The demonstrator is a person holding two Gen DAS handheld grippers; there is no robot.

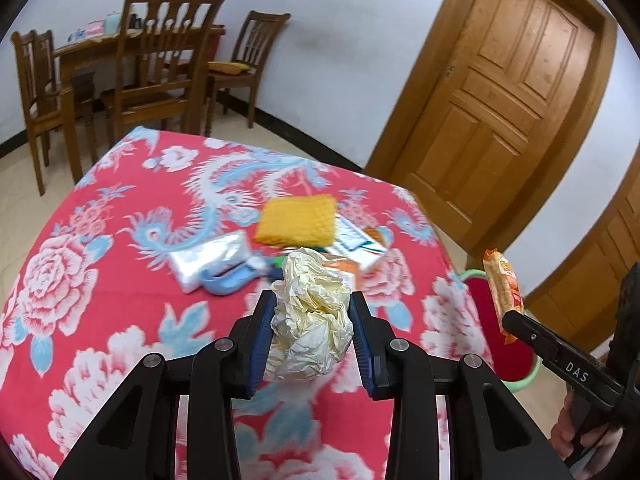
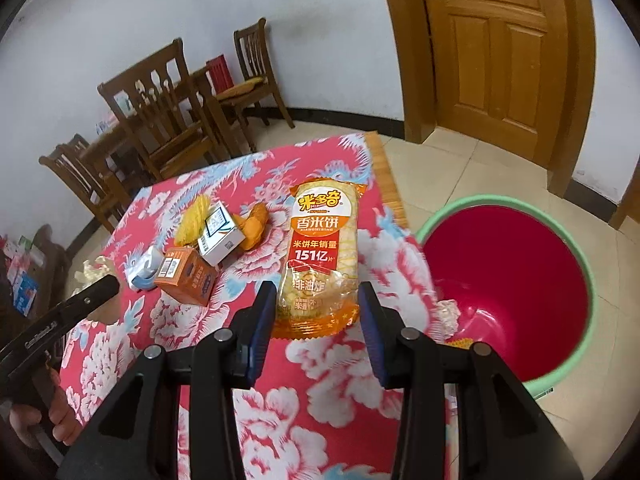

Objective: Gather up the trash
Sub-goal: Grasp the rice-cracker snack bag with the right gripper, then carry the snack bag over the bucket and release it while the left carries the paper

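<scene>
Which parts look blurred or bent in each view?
Left wrist view: the cloth and boxes behind the sharp paper ball are smeared; the door bows. Right wrist view: the snack pack print is sharp; the bin rim curves.

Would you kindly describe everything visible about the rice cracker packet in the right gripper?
The rice cracker packet is a shiny plastic wrapper, orange and red with a clear window showing pale crackers, printed with Chinese characters and "151". It stands upright with its crimped lower end between the jaws of the right gripper, which grip its sides. It is lifted above the floral tablecloth, left of the bin. In the left wrist view it appears edge-on.
</scene>
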